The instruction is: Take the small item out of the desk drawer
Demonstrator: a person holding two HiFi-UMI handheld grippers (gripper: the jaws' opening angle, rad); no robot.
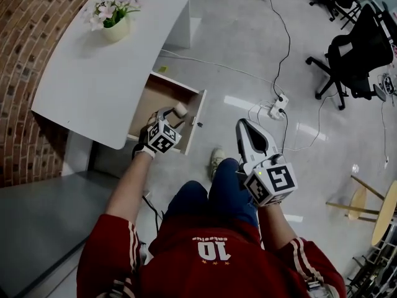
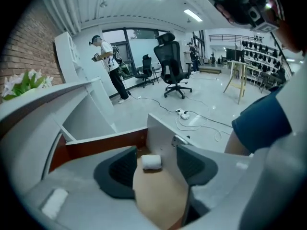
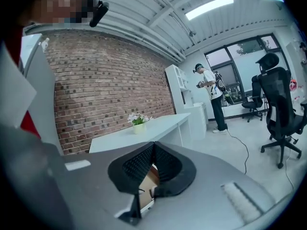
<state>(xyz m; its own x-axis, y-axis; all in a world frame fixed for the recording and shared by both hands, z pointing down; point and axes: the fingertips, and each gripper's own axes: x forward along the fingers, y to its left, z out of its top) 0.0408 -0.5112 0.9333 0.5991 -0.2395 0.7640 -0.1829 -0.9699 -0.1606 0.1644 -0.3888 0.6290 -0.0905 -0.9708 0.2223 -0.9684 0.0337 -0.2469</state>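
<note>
At the centre left of the head view, under the edge of the white desk [image 1: 93, 73], the wooden drawer [image 1: 197, 113] stands pulled out, and the left gripper [image 1: 170, 114] points down into it. The task's thing, a small white roll [image 1: 180, 109], lies on the drawer floor close to the front panel, at the gripper's tip.

In the left gripper view the dark fingers [image 2: 117, 169] are spread wide, and the roll [image 2: 151, 162] sits in the gap between them, low in the middle of the frame. Neither pad appears to press on it, so it is framed but not gripped.

The right gripper [image 1: 240, 124] hangs over the person's knee at the centre right of the head view, well apart from the drawer. Its fingers [image 3: 139, 164] are pressed together at the tips with nothing between them.

The step in hand looks like the reach for the roll, with the drawer already open. The next move calls for settling the spread fingers on either side of the roll, closing on it squarely so it does not roll away, then lifting it clear of the drawer front.
</note>
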